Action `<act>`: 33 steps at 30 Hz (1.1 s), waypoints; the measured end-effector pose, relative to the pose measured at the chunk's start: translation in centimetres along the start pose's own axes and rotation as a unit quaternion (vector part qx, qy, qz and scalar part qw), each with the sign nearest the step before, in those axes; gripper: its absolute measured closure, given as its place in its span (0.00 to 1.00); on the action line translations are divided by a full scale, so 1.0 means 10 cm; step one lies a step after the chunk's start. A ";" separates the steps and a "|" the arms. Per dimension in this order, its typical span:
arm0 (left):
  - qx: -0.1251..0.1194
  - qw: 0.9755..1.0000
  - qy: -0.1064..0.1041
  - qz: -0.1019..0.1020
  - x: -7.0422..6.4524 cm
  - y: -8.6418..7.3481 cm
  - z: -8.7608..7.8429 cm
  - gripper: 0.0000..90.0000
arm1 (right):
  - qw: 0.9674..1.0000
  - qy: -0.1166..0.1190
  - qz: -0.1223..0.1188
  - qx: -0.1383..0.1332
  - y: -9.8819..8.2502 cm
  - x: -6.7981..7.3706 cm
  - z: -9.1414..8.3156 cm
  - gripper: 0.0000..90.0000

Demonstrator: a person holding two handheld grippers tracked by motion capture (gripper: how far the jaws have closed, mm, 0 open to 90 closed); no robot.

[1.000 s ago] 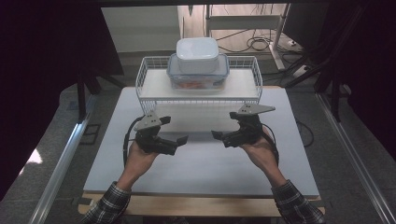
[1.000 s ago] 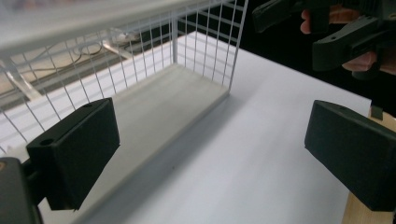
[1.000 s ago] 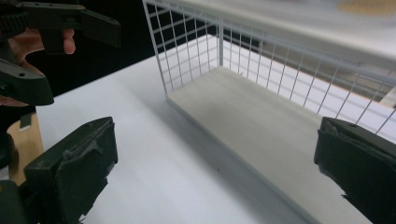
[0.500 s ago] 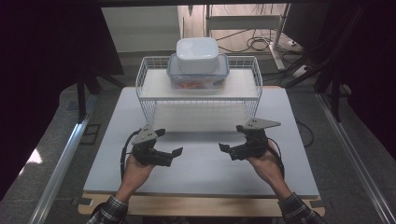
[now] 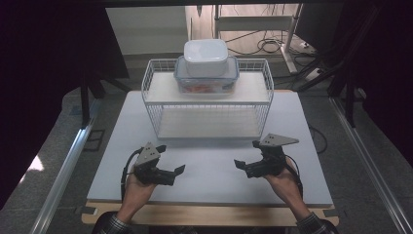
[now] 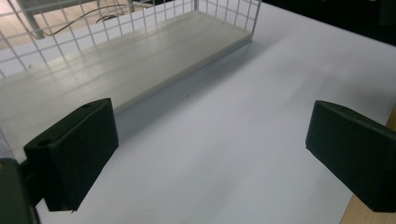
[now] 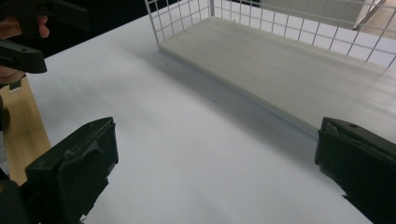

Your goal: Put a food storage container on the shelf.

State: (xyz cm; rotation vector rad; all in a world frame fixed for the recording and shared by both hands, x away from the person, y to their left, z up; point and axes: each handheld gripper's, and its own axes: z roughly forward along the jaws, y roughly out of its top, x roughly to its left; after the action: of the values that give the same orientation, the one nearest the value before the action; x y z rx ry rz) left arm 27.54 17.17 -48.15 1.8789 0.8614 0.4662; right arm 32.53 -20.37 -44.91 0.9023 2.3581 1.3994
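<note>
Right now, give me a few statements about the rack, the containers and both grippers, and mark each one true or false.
1. A white container sits on a clear container. True.
2. The containers are on the rack's bottom shelf. False: they are on the top shelf.
3. The left gripper is shut on a lid. False: its jaws are open and empty.
4. The right gripper is open. True.
5. Both grippers are inside the rack. False: they are in front of it, over the table.

Dim room — bright tabletop (image 5: 209, 161), soft shadows.
</note>
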 end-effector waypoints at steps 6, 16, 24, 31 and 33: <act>0.017 1.000 0.011 0.001 -0.02 -0.13 -0.02 0.01 | 1.000 -0.007 -0.005 0.007 -0.14 0.01 -0.02 0.00; 0.035 0.999 0.019 0.004 -0.04 -0.29 -0.04 0.01 | 1.000 -0.016 -0.005 0.020 -0.31 0.01 -0.06 0.00; 0.048 0.998 0.025 0.012 -0.06 -0.37 -0.02 0.00 | 0.999 -0.021 -0.004 0.034 -0.44 0.02 -0.05 0.00; 0.074 0.996 0.034 0.029 -0.07 -0.42 0.06 0.00 | 0.999 -0.022 -0.001 0.047 -0.53 0.02 -0.03 0.00; 0.087 0.995 0.035 0.035 -0.06 -0.45 0.08 0.00 | 0.998 -0.023 -0.001 0.053 -0.56 0.02 -0.01 0.00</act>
State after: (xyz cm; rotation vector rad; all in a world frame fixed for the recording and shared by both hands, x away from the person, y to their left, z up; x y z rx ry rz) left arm 26.03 17.38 -52.47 2.0692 0.9086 0.5166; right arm 30.17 -22.25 -49.62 0.9478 2.4176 1.2503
